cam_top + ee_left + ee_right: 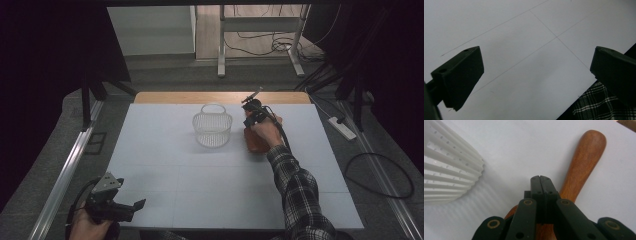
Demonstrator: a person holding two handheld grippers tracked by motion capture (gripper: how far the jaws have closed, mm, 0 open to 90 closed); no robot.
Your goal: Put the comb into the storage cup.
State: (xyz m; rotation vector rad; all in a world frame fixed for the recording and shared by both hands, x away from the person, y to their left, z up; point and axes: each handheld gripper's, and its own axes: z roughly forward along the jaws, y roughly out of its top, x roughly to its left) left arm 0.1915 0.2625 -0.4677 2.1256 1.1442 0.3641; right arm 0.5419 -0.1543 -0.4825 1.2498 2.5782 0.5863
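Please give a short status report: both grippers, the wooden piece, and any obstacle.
Right gripper shut, jaws together over the wooden handle, grip unclear. Left gripper open, nothing between jaws, over bare table. White basket close beside the wood, apart.

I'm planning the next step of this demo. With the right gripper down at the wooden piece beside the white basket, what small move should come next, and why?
Probably open the right gripper a little. Its jaws are pressed together above the wooden handle, with nothing visibly between them, so it cannot take hold yet. The white basket waits just alongside.
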